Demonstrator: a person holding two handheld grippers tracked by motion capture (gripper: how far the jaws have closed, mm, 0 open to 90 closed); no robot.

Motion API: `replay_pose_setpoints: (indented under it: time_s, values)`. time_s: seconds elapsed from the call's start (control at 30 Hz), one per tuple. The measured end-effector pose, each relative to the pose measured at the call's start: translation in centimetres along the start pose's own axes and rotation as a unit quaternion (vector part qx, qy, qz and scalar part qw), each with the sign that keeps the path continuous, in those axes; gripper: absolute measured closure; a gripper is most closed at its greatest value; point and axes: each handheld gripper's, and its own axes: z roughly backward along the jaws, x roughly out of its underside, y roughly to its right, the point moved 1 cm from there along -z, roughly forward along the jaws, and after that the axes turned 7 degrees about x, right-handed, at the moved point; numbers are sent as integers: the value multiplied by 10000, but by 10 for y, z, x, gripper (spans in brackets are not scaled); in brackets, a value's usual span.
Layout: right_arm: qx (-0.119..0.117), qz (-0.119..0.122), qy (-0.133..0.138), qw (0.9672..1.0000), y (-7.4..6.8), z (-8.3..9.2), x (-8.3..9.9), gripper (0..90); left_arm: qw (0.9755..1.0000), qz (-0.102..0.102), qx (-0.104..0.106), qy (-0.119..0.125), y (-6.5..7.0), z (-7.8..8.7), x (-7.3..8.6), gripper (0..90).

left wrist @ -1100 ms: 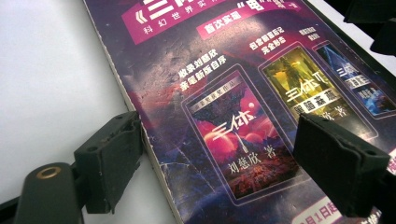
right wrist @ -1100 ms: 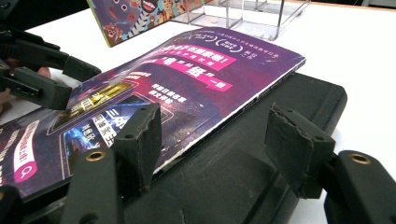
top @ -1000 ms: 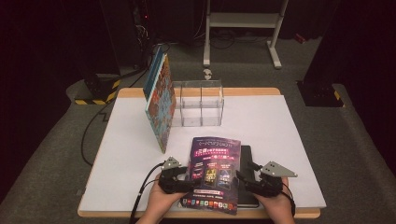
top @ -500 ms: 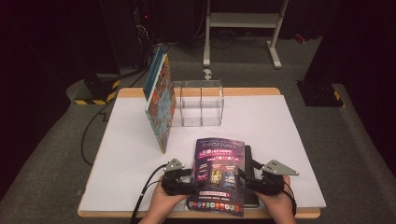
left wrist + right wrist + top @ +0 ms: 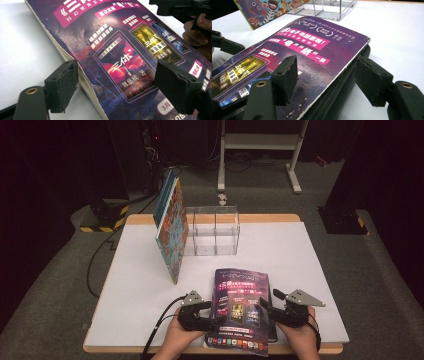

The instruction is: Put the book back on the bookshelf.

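Purple glossy book (image 5: 241,305), edges worn; both grippers' fingers spread astride it.

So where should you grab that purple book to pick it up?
Grab the purple book by its two long side edges, one gripper from each side. It lies flat, resting on a dark thing, so its right edge sticks up a little and a jaw could probably slip under. The left gripper and right gripper already sit there, open.

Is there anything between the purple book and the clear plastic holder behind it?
Nothing visible: bare white table lies between the purple book and the clear holder. The colourful picture book leans at the holder's left side, off that path.
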Motion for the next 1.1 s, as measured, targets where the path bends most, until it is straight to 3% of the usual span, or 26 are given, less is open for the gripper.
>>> replay_pose_setpoints:
  time_s: [0.3, 0.8, 0.97, 1.1]
  values:
    - [97, -57, -44, 9999, 4, 0, 0, 339, 9998, -190, 64, 22, 8, 0, 0, 191]
    - [113, -111, -110, 9998, 5, -1, 0, 324, 9983, -377, 401, 215, 20, 3, -4, 195]
    - [42, -238, -222, 9995, 8, -4, 1, 316, 9981, -514, 277, 203, 19, 1, -1, 209]
    - [-25, -288, -329, 9990, 7, -5, 2, 282, 9973, -664, 0, 323, 13, 1, -1, 218]
